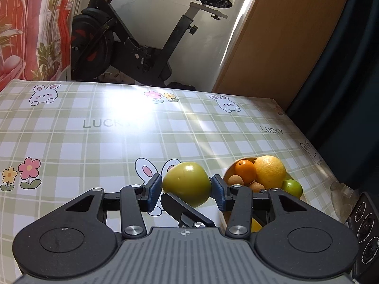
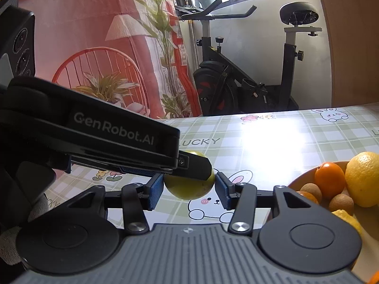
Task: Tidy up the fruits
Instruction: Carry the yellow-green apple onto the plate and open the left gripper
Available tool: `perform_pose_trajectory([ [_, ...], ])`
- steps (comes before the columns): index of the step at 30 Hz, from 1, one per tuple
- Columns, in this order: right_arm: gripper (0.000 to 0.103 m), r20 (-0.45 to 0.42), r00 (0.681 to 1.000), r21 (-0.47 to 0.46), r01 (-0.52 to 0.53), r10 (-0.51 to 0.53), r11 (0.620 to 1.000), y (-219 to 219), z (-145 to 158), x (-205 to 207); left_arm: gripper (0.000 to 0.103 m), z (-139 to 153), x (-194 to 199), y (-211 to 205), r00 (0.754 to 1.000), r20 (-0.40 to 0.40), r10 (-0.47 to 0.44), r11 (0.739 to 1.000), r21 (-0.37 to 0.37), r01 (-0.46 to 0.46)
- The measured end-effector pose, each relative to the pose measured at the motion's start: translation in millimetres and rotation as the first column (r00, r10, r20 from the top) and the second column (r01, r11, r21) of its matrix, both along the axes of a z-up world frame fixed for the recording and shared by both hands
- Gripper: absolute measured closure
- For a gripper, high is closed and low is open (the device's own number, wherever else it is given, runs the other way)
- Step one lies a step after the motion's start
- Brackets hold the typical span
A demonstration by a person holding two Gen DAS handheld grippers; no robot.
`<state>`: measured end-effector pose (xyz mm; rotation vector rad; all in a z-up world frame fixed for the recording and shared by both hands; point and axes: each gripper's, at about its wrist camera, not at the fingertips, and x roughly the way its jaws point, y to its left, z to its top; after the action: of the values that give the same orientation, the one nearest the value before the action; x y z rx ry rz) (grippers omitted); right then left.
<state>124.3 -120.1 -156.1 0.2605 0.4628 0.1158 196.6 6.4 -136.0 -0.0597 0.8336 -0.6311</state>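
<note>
A large yellow-green fruit [image 1: 187, 183] sits between the blue pads of both grippers, above the checked tablecloth. My left gripper [image 1: 187, 189] has its pads touching the fruit's two sides. In the left wrist view a dark finger of the right gripper [image 1: 187, 209] lies under the fruit. In the right wrist view my right gripper [image 2: 189, 190] also has its pads against the same fruit [image 2: 189, 188], and the left gripper's body [image 2: 94, 137] crosses over it from the left. A yellow bowl [image 2: 305, 179] at the right holds an orange [image 1: 245, 171], a yellow citrus [image 1: 270, 171], a green fruit [image 1: 292, 188] and small brown fruits [image 2: 341, 204].
The table [image 1: 94, 142] has a green checked cloth with rabbits and flowers. Its far edge faces an exercise bike [image 1: 132, 42]. A wooden panel [image 1: 284, 35] stands at the back right. The table's right edge lies close beyond the bowl.
</note>
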Motion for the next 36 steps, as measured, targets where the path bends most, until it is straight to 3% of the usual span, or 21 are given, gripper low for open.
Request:
perform_pose_trajectory([
  [9, 0.053, 0.052, 0.995, -0.007, 0.083, -0.083, 0.997, -38.5, 24.1, -44.2, 0.054, 14.5, -35.0, -57.3, 0.995, 0.033, -0.093, 0.996, -0.006, 0.094],
  [20, 0.053, 0.049, 0.98, 0.003, 0.192, -0.192, 0.981, -98.4, 24.6, -84.8, 0.054, 5.4, -58.2, -127.7, 0.98, 0.017, -0.199, 0.98, 0.031, 0.199],
  [24, 0.053, 0.048, 0.982, -0.033, 0.187, -0.185, 0.982, -111.0, 17.1, -91.7, 0.054, -3.0, -62.0, -137.4, 0.976, -0.005, -0.216, 0.975, 0.043, 0.216],
  [36, 0.052, 0.006, 0.986, 0.017, 0.169, -0.169, 0.985, -131.1, -6.9, -93.1, 0.055, -22.6, -53.7, -147.3, 0.973, -0.053, -0.225, 0.969, 0.091, 0.229],
])
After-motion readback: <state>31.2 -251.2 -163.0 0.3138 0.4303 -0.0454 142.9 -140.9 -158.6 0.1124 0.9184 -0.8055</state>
